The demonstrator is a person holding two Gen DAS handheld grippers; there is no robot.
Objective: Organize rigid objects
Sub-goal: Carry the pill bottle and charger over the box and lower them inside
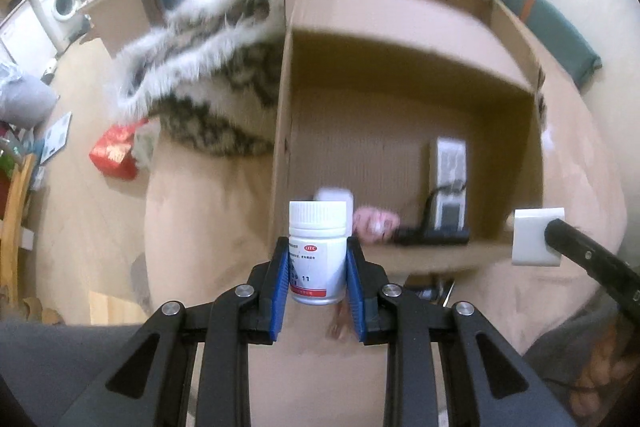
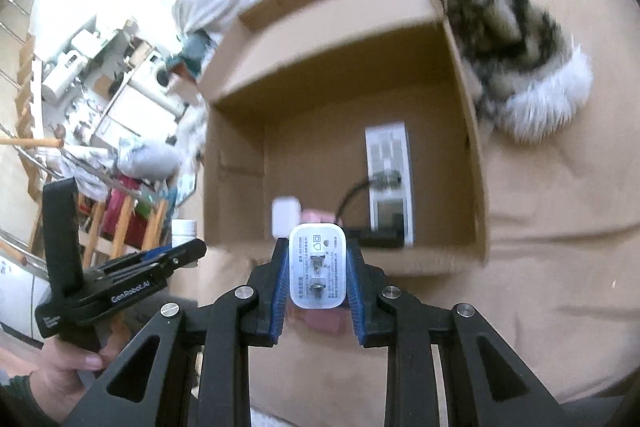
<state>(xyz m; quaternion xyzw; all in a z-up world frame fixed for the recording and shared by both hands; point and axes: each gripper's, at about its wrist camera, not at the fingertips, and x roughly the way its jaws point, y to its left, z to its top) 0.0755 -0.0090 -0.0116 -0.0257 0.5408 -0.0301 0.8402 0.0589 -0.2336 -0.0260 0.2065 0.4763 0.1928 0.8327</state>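
My left gripper (image 1: 318,287) is shut on a white pill bottle (image 1: 318,253) with a ribbed cap and a red band, held upright in front of an open cardboard box (image 1: 280,131). My right gripper (image 2: 318,279) is shut on a white plug charger (image 2: 318,265), prongs facing the camera. The charger (image 1: 536,241) also shows at the right of the left wrist view. The left gripper (image 2: 176,253) appears at the left of the right wrist view, held by a hand (image 2: 68,367). Inside the box (image 2: 472,155) lie a white flat device (image 2: 390,183), a black cable, a pink item and a small white case.
The box sits on a beige cushioned surface (image 2: 560,267). A furry patterned garment (image 1: 208,79) lies against the box's side. A red packet (image 1: 114,153) lies on the floor to the left. Cluttered shelves and a washing machine (image 1: 64,1) stand in the background.
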